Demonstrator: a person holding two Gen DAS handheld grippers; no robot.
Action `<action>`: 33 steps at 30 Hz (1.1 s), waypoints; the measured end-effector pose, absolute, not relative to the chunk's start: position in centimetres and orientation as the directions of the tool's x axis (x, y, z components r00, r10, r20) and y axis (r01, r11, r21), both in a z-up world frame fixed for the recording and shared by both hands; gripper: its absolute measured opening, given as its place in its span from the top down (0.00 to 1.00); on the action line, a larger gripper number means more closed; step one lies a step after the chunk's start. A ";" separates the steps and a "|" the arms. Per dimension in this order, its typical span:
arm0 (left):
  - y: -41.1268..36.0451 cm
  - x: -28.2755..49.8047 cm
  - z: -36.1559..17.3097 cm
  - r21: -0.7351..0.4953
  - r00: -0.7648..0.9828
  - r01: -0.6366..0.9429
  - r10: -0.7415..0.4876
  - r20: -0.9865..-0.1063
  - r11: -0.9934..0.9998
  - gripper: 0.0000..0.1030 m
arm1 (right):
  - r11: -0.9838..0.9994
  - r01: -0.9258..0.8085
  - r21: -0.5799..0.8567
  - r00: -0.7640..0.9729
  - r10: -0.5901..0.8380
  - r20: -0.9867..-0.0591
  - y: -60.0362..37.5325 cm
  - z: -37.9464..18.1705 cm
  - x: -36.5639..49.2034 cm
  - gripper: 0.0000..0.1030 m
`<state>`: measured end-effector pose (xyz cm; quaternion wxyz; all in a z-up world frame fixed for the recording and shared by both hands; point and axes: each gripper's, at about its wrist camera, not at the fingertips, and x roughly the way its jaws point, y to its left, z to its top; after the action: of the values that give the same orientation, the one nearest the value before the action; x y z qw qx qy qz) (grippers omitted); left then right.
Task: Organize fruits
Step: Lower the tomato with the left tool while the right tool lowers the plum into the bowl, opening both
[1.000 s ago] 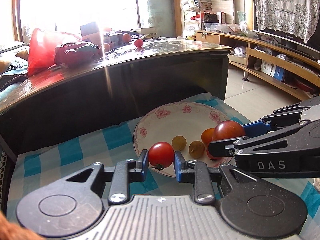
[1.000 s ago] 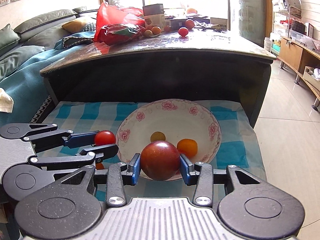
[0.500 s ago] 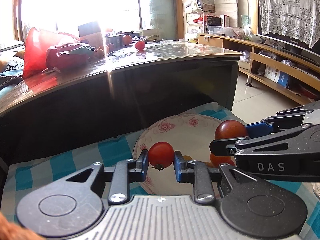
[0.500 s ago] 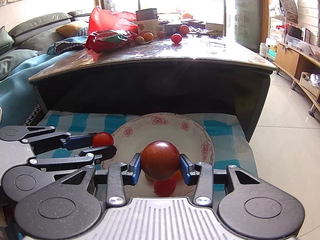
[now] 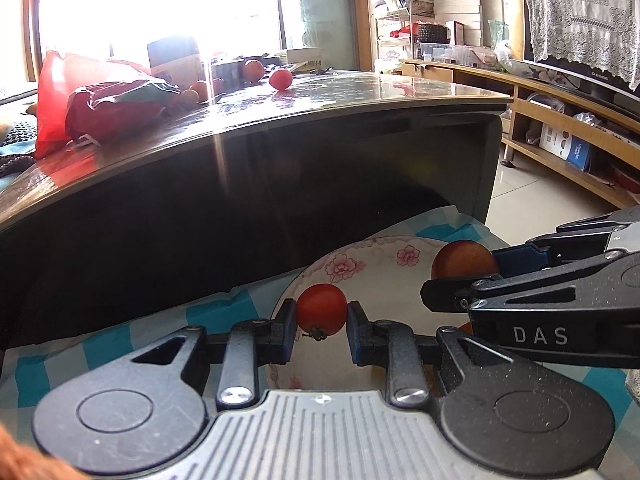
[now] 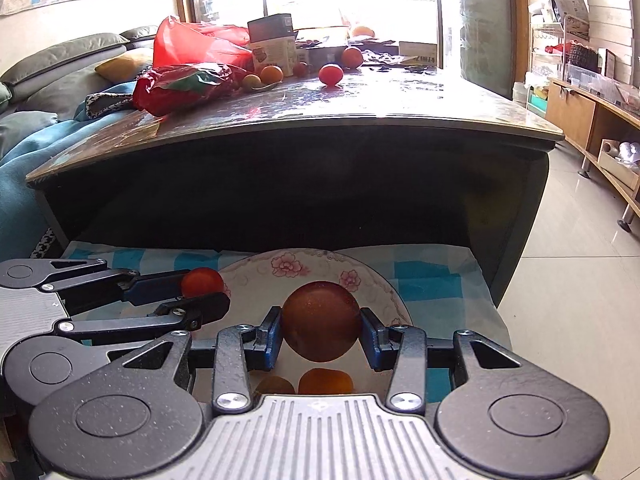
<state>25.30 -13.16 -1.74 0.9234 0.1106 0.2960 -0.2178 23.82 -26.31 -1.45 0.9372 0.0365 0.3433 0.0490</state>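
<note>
My left gripper (image 5: 321, 322) is shut on a small red tomato (image 5: 321, 309) and holds it above the near-left rim of a white floral plate (image 5: 360, 258). My right gripper (image 6: 320, 336) is shut on a larger dark red fruit (image 6: 320, 320) above the same plate (image 6: 312, 266). An orange fruit (image 6: 325, 381) and a yellowish one (image 6: 275, 385) lie in the plate below. The right gripper shows at the right of the left wrist view (image 5: 460, 280). The left gripper shows at the left of the right wrist view (image 6: 200, 292).
The plate stands on a blue-checked cloth (image 6: 424, 280) on a low surface. Behind it is a dark glossy table (image 6: 320, 120) with red bags (image 6: 188, 80), a box and several loose fruits (image 6: 331, 74). A sofa (image 6: 48, 80) is left, wooden shelving (image 5: 560, 128) right.
Both grippers have risen with their fruits; the plate now sits lower in both views and the table top shows more level.
</note>
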 end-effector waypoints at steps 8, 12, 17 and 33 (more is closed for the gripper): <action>-13.5 25.9 -3.0 0.081 0.716 0.473 -0.329 -0.616 0.878 0.67 | 0.991 -0.071 0.116 0.741 0.130 -0.659 -26.6 -2.8 24.7 0.64; -13.7 26.2 -3.4 0.077 0.711 0.474 -0.329 -0.622 0.877 0.67 | 0.991 -0.071 0.116 0.735 0.130 -0.665 -26.7 -3.3 24.9 0.64; -14.0 26.5 -3.8 0.080 0.706 0.476 -0.326 -0.629 0.876 0.67 | 0.991 -0.069 0.114 0.732 0.128 -0.670 -26.8 -3.7 25.1 0.64; -14.0 26.3 -3.8 0.081 0.718 0.454 -0.311 -0.623 0.887 0.65 | 0.992 -0.069 0.102 0.734 0.120 -0.668 -26.8 -4.0 25.1 0.62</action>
<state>26.30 -13.96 -3.85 0.9197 0.1146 0.3125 -0.2081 25.13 -26.85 -3.96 0.9305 0.0353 0.3609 0.0507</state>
